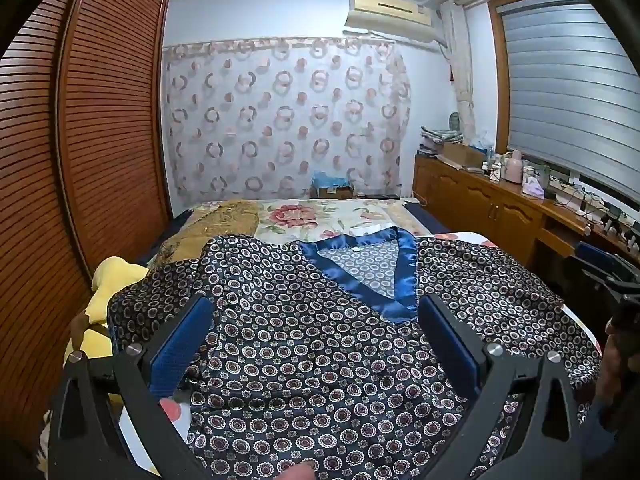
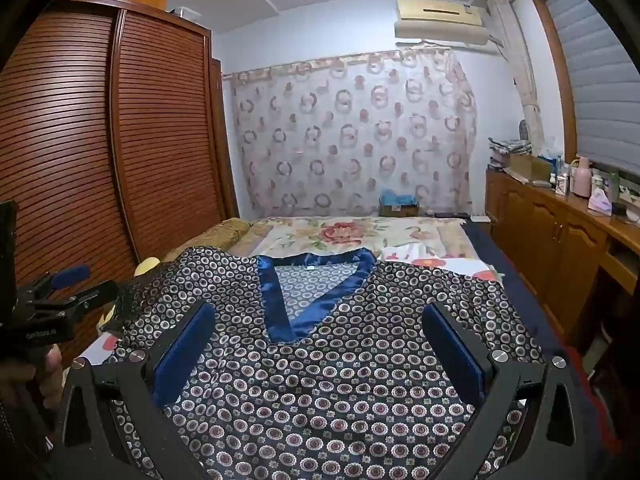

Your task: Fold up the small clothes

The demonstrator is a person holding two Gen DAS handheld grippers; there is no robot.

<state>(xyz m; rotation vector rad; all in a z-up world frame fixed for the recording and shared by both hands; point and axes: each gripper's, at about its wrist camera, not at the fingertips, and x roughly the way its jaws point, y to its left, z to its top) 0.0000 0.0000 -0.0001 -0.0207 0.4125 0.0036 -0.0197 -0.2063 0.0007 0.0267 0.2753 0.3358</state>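
A dark patterned top (image 1: 320, 352) with a shiny blue V-neck band (image 1: 360, 276) lies spread flat on the bed, neck pointing away from me. My left gripper (image 1: 316, 316) hovers over its left half, jaws wide apart with nothing between the blue pads. In the right wrist view the same top (image 2: 328, 380) fills the foreground with its blue neck band (image 2: 280, 304). My right gripper (image 2: 320, 320) stands open above the right half, holding nothing. The left gripper (image 2: 76, 280) shows at the left edge there, held by a hand.
The bed carries a floral cover (image 1: 320, 216) and a gold cushion (image 1: 224, 220). A yellow cloth (image 1: 108, 292) lies at the bed's left edge. A slatted wooden wardrobe (image 1: 80, 140) stands left, and a cluttered wooden sideboard (image 1: 500, 196) runs along the right.
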